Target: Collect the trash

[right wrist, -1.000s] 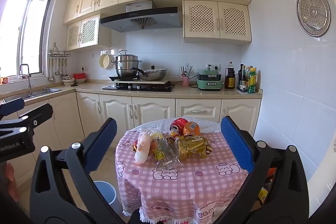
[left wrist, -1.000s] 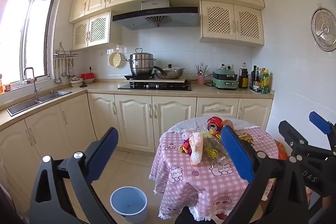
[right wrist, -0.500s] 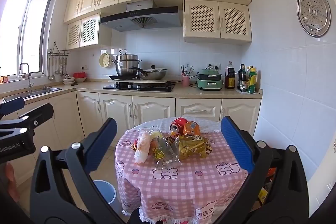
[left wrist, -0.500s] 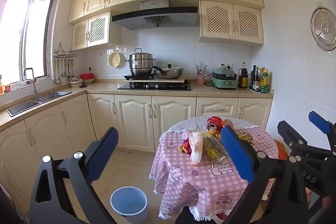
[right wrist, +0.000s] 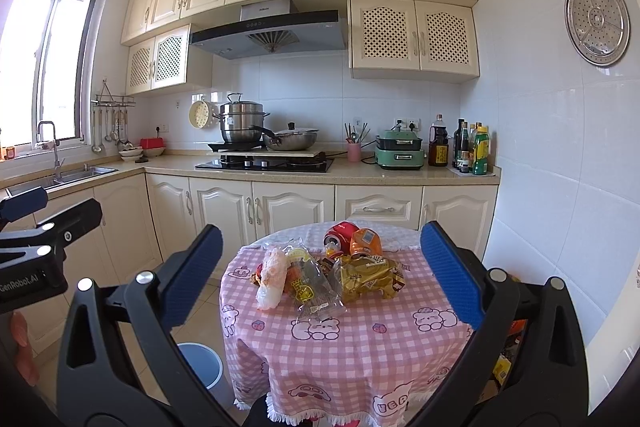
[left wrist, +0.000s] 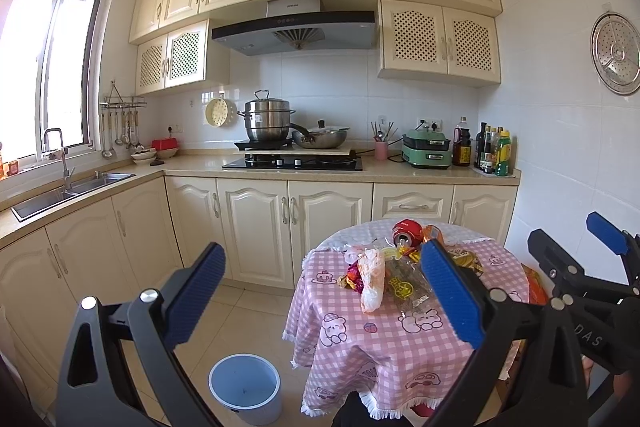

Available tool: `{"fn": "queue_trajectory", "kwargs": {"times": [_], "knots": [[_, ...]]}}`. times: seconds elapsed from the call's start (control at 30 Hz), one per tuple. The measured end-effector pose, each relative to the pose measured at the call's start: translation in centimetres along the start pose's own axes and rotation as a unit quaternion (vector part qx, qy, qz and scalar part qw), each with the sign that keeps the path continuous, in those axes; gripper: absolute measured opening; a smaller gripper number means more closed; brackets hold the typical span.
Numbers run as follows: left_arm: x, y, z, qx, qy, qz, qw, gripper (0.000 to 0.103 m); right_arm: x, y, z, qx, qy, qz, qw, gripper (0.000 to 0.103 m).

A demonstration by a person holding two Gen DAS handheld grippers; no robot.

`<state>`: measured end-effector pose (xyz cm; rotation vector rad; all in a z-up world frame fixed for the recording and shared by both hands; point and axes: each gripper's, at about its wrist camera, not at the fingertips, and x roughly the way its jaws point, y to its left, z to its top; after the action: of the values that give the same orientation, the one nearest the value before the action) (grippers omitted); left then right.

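Cream kitchen cabinets and a long counter fill the background of the left wrist view, where nothing has shifted over the last second: the left gripper (left wrist: 322, 291) hangs with its blue pads spread wide and empty, well short of the pink checked table (left wrist: 404, 343). On that table the trash pile (left wrist: 384, 275) lies untouched, a red can (left wrist: 407, 231) at its far side, and the blue bin (left wrist: 245, 383) stands on the floor just beside the table. From the right wrist view the picture is equally unchanged: the right gripper (right wrist: 318, 281) is also spread open, holding nothing, with the orange can (right wrist: 366, 243) and gold wrapper (right wrist: 370, 281) ahead of it. Collection, I judge, has not begun; the first reach is yet to come.
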<state>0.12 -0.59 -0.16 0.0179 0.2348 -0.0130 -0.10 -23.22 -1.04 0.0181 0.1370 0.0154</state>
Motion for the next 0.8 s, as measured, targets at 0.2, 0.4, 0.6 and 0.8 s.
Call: {"fn": "queue_trajectory", "kwargs": {"times": [0.2,0.4,0.6,0.8], "knots": [[0.04,0.06,0.00,-0.001,0.000,-0.001,1.0000,0.096,0.17,0.13,0.09,0.000,0.001,0.000,1.000,0.097],[0.11,0.04,-0.59,0.000,0.000,-0.001,1.0000,0.096,0.14,0.33,0.05,0.000,0.002,0.001,1.000,0.097],[0.14,0.01,-0.62,0.001,0.000,-0.001,1.0000,0.096,0.26,0.40,-0.48,0.001,0.003,0.001,1.000,0.097],[0.16,0.09,-0.67,0.000,0.001,-0.001,1.0000,0.096,0.21,0.51,-0.71,0.002,0.004,0.002,1.000,0.097]]}}
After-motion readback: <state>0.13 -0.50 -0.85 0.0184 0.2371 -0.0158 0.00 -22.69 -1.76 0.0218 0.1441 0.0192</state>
